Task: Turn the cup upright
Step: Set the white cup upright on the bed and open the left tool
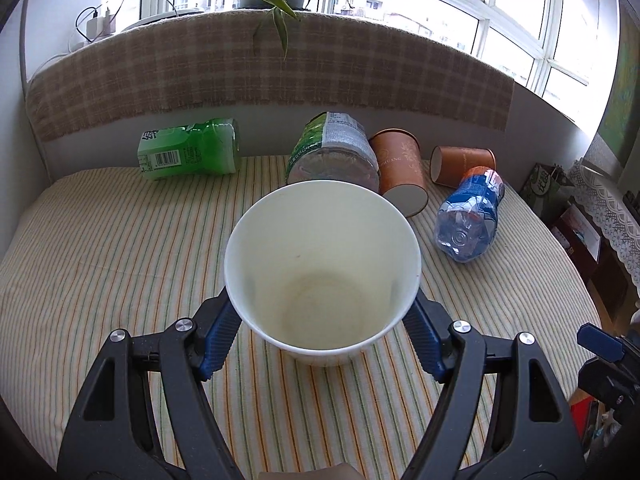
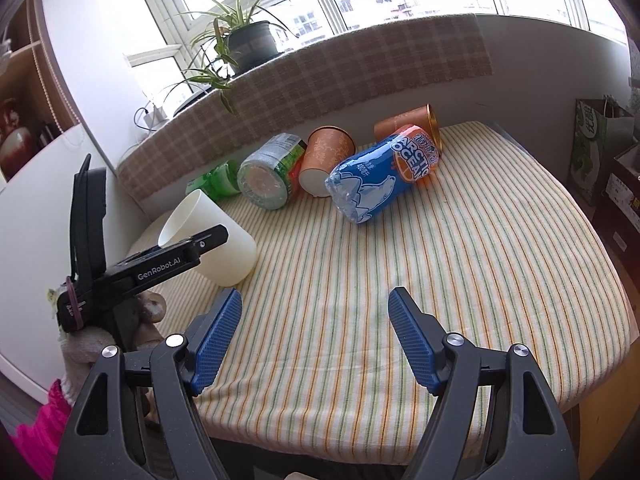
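My left gripper (image 1: 322, 308) is shut on a plain white cup (image 1: 320, 268), its blue pads pressed on both sides of the wall. The cup's open mouth faces up and toward the camera, tilted, its base near the striped cloth (image 1: 100, 248). In the right wrist view the same white cup (image 2: 218, 236) leans in the left gripper (image 2: 200, 246), mouth to the upper left. My right gripper (image 2: 316, 312) is open and empty above the table's front part.
Lying at the back of the table: a green bottle (image 1: 188, 154), a green-labelled clear bottle (image 1: 332, 156), two orange paper cups (image 1: 400, 168) (image 1: 460, 164) and a blue bottle (image 1: 470, 216). A plaid-covered ledge with a potted plant (image 2: 248, 46) stands behind.
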Motion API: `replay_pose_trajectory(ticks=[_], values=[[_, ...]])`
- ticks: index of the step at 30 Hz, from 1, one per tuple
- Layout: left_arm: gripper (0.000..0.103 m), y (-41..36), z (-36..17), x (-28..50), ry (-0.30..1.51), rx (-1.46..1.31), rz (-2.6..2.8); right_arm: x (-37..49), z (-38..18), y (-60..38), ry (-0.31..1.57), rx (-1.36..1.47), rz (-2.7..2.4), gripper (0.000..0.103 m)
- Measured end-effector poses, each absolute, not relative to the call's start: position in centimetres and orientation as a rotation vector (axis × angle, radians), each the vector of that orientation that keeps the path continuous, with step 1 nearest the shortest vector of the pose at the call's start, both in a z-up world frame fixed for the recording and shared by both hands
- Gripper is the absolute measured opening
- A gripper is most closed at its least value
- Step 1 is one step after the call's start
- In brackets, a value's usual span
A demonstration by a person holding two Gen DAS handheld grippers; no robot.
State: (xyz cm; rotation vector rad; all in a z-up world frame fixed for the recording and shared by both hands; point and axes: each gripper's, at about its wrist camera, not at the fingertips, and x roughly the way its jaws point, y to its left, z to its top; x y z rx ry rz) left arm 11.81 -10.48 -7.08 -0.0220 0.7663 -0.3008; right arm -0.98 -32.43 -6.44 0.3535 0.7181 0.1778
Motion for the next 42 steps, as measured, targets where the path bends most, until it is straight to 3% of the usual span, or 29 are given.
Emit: replay_pose_trajectory(ticks=[9,15,18,27,42], values=[[0.077,-10.2,-7.1,11.8,0.776,-0.066,-0.353,-0.9,-6.5,-32.2,0.72,0.352,0.181,0.075],[0.08,-10.1,-7.3,12.0,0.808,-0.112,-0.397,-0.9,-6.4,-32.2,0.719,0.351,0.181,0.075],[0.089,-10.0,-7.5,11.9,0.818,-0.122,-0.403,-0.9,-6.4,-32.1,0.718,0.348,0.181,0.075],[0.09,-8.0,-7.9,10.4,0.842,-0.145,-0.395,-1.0,-5.7,-31.8,0.693,0.334,0.175,0.075],[0.09,-3.7,-2.1,3.9,0.573,-0.091,-0.24,-0.9,-2.9,-29.2,0.556,0.181,0.108,0.075]])
